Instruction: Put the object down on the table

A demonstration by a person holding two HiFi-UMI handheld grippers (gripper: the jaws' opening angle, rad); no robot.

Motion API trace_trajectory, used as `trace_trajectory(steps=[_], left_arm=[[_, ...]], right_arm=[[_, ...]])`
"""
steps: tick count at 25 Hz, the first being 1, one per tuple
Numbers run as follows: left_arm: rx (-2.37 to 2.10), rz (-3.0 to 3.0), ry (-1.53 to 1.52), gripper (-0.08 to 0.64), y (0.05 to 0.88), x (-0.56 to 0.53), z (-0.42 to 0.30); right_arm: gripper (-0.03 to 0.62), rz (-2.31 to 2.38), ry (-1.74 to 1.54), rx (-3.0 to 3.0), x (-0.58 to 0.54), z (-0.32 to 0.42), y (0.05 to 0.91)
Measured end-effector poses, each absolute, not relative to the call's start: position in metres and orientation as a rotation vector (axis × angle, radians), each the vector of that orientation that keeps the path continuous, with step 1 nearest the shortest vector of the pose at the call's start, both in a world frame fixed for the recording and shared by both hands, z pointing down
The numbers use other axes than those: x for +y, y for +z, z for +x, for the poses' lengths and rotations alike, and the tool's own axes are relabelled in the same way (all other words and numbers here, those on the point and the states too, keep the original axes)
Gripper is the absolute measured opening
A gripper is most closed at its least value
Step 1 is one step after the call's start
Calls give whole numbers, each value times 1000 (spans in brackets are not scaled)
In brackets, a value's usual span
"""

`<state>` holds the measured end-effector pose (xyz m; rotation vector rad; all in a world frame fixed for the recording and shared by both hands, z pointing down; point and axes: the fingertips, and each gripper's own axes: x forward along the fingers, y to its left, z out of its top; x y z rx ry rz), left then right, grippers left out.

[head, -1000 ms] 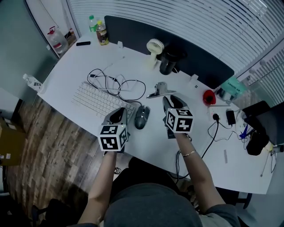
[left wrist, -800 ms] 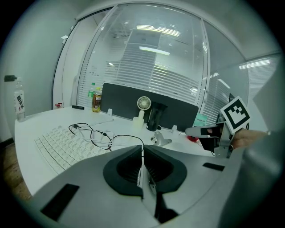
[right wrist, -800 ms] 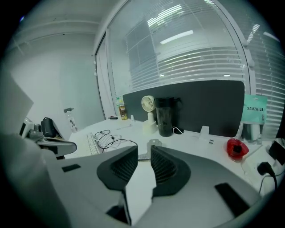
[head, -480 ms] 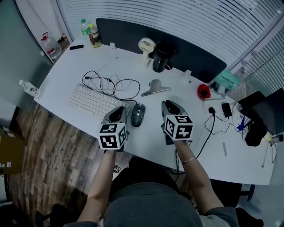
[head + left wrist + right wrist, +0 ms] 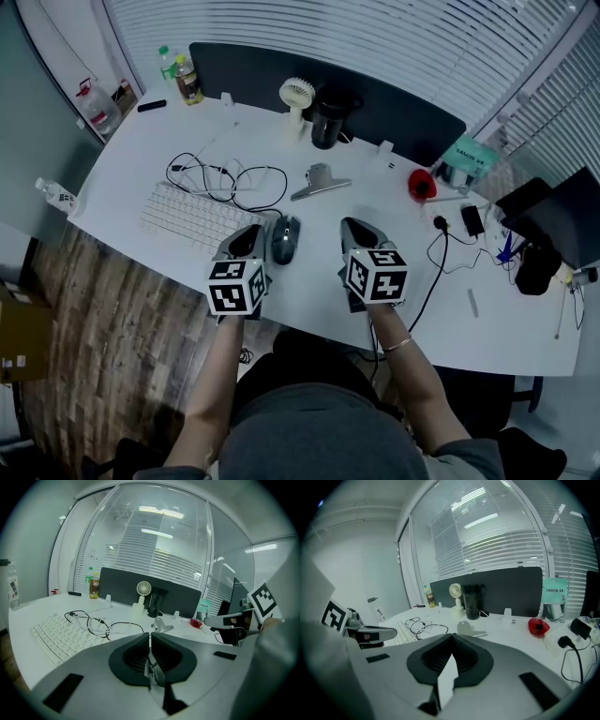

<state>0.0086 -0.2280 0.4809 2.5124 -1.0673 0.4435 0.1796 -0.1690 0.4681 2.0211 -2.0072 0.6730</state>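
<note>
The 2 grippers hang side by side over the near edge of the white tabletop (image 5: 141,159), each in 1 of the person's hands, both tilted a little down and pointing away from the person. The right gripper (image 5: 354,226) has just been closing its jaws; they now meet with nothing between them. The left gripper (image 5: 249,232) has its jaws pressed together too, and it is empty.

The metal clip (image 5: 319,180) lies flat on the tabletop, beyond both grippers and roughly between their lines, apart from either pair of jaws. It shows just past the closed jaw tips in the left gripper view (image 5: 161,626) and in the right gripper view (image 5: 468,629).

A dark mouse (image 5: 285,240) sits just beside the left gripper, on its right. A white keyboard (image 5: 187,214) lies to the left, with a tangled black cable (image 5: 225,178) behind it. Further back a small white fan (image 5: 297,98) stands beside a black cup (image 5: 328,117).
</note>
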Motion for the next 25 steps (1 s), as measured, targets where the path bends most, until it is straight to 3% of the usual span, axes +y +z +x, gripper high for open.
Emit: trace_trajectory(steps=[25], left_arm=[[-1013,2558,461,31,477,-207,16]], right_arm=[[2,2028,681,-1978,-128,174,466]])
